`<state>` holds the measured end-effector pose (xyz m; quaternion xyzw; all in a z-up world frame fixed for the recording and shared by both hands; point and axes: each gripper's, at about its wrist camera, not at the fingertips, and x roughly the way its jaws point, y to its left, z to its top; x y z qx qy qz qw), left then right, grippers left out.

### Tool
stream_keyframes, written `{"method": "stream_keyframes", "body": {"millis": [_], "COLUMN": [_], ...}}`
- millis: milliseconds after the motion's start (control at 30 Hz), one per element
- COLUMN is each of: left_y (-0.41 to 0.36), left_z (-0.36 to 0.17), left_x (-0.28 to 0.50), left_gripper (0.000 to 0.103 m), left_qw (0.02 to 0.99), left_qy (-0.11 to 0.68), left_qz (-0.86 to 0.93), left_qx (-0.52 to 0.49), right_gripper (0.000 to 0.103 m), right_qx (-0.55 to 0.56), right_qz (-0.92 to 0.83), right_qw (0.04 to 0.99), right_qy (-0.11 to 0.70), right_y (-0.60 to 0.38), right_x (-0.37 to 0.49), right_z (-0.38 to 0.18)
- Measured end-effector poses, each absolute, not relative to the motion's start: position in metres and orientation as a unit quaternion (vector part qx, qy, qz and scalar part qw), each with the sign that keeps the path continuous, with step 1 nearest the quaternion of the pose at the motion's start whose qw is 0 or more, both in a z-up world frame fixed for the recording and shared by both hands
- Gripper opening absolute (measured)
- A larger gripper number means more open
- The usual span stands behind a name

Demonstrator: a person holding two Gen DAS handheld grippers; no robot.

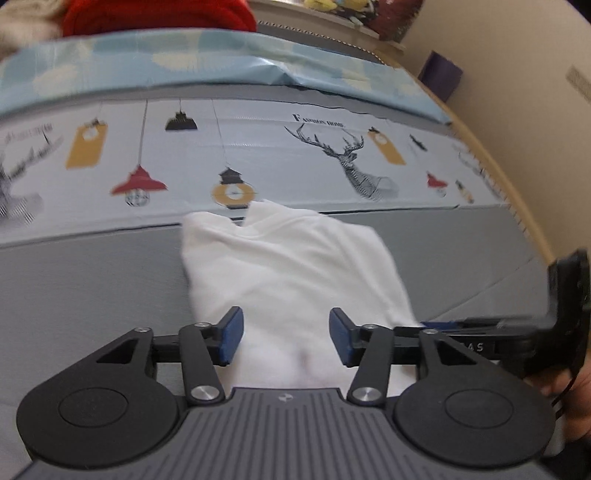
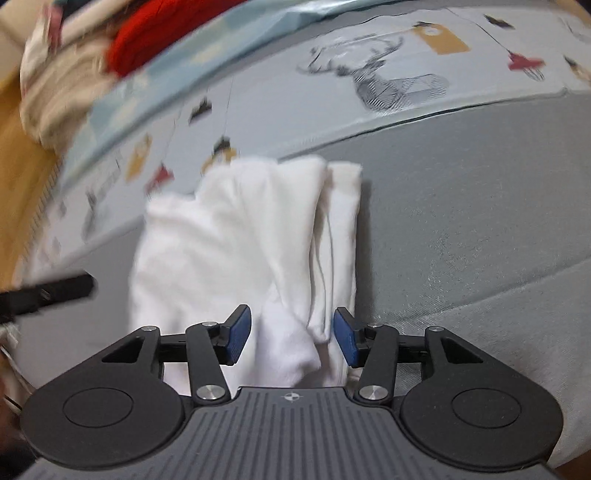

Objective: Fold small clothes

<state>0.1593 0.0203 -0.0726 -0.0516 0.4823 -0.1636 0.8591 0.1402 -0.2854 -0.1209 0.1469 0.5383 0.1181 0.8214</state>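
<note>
While white garment (image 1: 291, 266) lies part-folded on grey mat (image 1: 92, 280), near printed strip (image 1: 258, 155), w/ layered edges on its right side in right view. Left gripper (image 1: 286, 334) just above near end, jaws apart, nothing pinched. Right gripper (image 2: 292, 334) likewise apart, straddling loose flap, not pressing. Probably best to pinch all layers at near corners, both sides level, then lift evenly & carry over w/o dragging. No containers visible; red cloth (image 1: 159, 16) heaped far back.
</note>
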Motion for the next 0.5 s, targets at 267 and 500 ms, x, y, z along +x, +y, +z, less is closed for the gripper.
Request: {"method": "stream_keyframes", "body": {"millis": [267,500], "left_y": [0.004,-0.024], "left_z": [-0.074,-0.095], "left_x": [0.151,0.148], "left_gripper": [0.063,0.063], "left_qw": [0.869,0.815], "left_qy": [0.462,0.504], "left_qz": [-0.178,-0.285], "left_qx": [0.006,0.011], "right_gripper": [0.014,0.018], "right_qx": [0.146,0.12], "right_qz": [0.137,0.117], "right_qw": [0.862,0.828], "right_qy": [0.466,0.535], "right_y": [-0.314,-0.34], "right_x": [0.115,0.107], "right_z": [-0.088,-0.107]}}
